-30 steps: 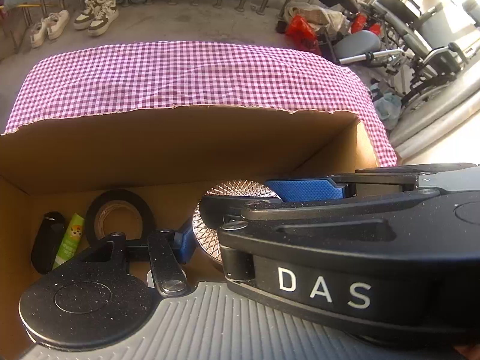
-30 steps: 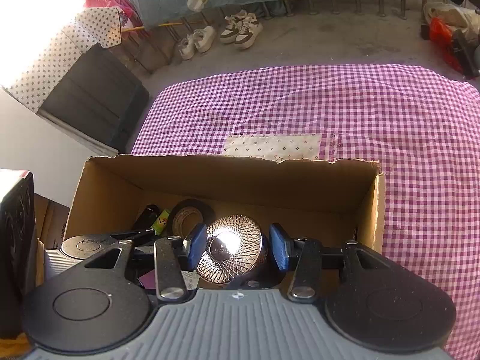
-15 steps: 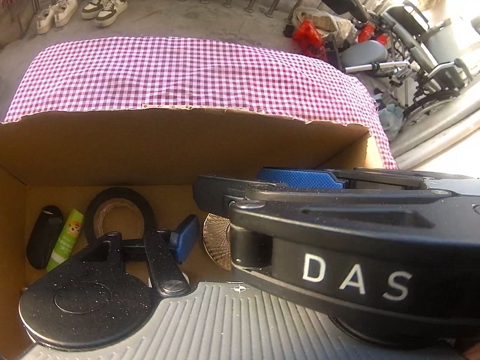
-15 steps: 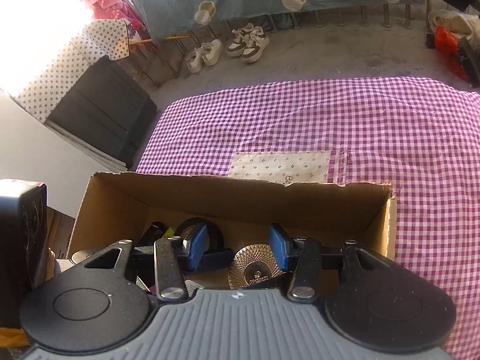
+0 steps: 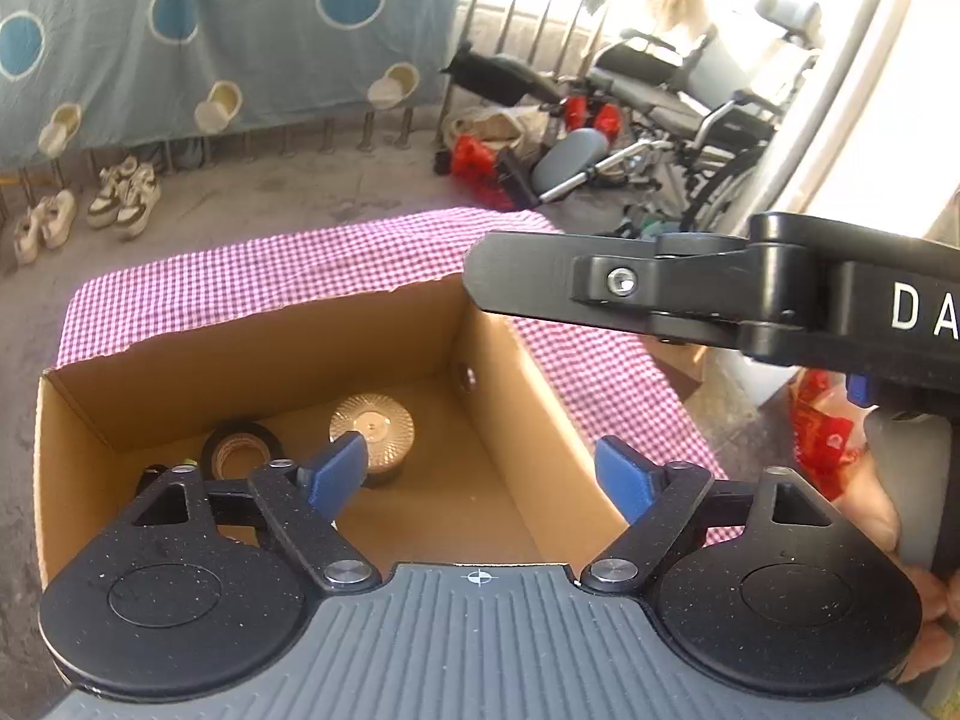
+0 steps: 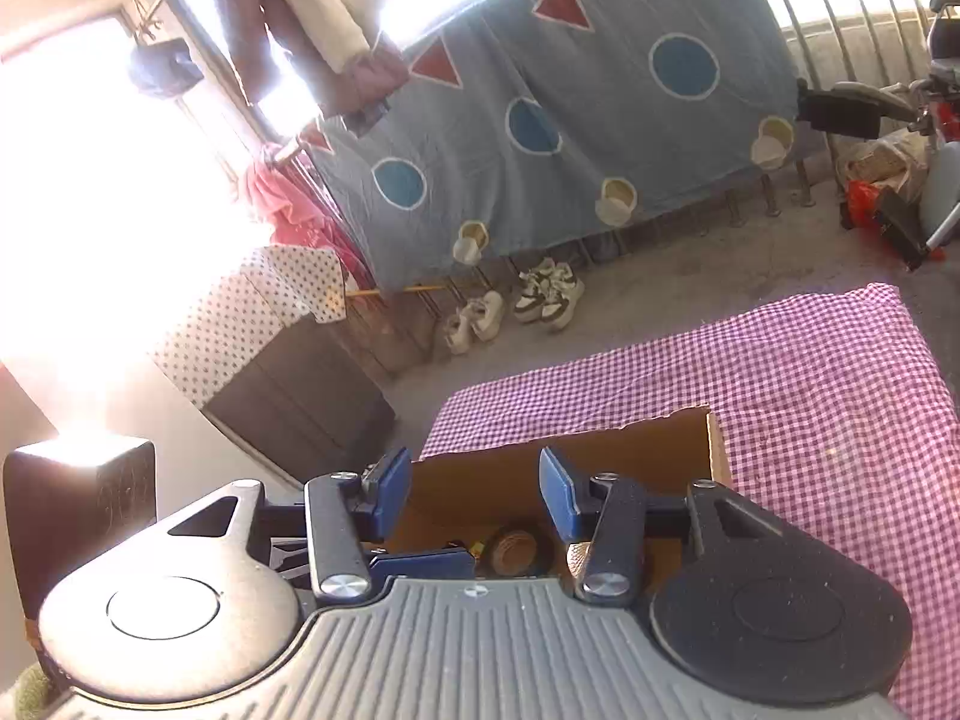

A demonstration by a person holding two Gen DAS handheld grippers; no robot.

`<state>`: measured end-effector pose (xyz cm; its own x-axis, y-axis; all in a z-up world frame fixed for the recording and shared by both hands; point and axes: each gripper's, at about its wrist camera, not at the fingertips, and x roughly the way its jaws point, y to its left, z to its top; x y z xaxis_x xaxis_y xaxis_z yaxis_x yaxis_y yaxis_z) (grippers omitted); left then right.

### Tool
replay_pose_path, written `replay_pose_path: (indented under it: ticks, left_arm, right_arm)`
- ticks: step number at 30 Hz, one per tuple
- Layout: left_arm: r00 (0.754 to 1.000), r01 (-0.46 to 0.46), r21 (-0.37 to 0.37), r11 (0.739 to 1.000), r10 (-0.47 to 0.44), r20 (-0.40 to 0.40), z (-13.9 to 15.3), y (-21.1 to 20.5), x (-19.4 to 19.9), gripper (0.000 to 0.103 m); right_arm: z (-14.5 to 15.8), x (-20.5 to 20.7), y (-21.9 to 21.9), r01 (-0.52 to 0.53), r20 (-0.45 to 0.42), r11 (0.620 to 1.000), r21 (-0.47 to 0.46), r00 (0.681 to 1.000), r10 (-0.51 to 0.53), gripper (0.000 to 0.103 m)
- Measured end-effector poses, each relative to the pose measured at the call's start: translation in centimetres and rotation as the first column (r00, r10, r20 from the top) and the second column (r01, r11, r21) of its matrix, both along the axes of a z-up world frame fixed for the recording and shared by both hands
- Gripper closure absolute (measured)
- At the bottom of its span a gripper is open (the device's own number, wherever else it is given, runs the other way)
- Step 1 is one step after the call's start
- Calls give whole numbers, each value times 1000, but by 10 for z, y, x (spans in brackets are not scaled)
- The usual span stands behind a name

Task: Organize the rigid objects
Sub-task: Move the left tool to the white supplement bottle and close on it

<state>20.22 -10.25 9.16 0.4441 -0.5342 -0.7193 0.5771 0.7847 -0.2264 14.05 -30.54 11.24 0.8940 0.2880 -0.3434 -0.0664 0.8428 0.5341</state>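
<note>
An open cardboard box [image 5: 270,360] stands on a purple checked cloth [image 5: 300,264]. On its floor are a round jar with a ribbed metallic lid [image 5: 372,426], a black tape roll [image 5: 240,450] and a dark oblong object [image 5: 153,474]. My left gripper [image 5: 480,474] hangs above the box, its jaws opening wide with nothing between them. My right gripper [image 6: 474,492] is also above the box [image 6: 630,456], its jaws opening and empty. The tape roll [image 6: 516,546] shows just below it. The right tool's black body [image 5: 660,294] crosses the upper right of the left wrist view.
The cloth [image 6: 810,396] stretches beyond and right of the box. A person's hand [image 5: 900,540] holds the right tool. On the floor are shoes [image 6: 546,294], a dark cabinet [image 6: 300,396] at left and wheelchairs [image 5: 690,96] at the far right.
The round jar left the right gripper's fingers and now stands on the box floor. Both grippers rose and tilted up away from the box. The left jaws spread much wider.
</note>
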Motion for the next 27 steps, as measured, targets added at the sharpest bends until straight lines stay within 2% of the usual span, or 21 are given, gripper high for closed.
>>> replay_pose_path:
  ticks: [3, 6, 9, 11, 14, 17, 21, 27]
  left_arm:
    - [997, 43, -33, 999, -41, 65, 7, 13, -39, 8]
    - [994, 45, -50, 998, -40, 104, 2, 24, -75, 6]
    - [996, 8, -72, 997, -1, 93, -13, 36, -99, 5]
    - [996, -27, -80, 996, 34, 86, -23, 50, -111, 5]
    - [991, -79, -79, 994, 86, 98, -31, 69, -126, 3]
    - [976, -138, -76, 987, 149, 161, -36, 85, -141, 0]
    - [954, -203, -6, 979, 199, 223, -49, 97, -149, 0]
    - [933, -293, 32, 956, 278, 227, -69, 120, -146, 0]
  right_arm:
    - [-5, -50, 5, 11, 52, 999, 48, 999, -13, 41]
    - [-18, -86, 14, 25, 63, 997, 77, 998, -30, 33]
    - [-33, -111, 23, 41, 51, 995, 92, 998, -46, 25]
    - [-43, -121, 31, 59, 24, 995, 81, 998, -61, 23]
    - [-60, -129, 45, 76, -28, 995, 70, 997, -74, 17]
    - [-76, -127, 57, 87, -92, 995, 45, 992, -82, 11]
    - [-92, -126, 73, 85, -155, 996, 14, 984, -81, 6]
    - [-100, -112, 92, 7, -168, 999, 38, 986, -1, 5]
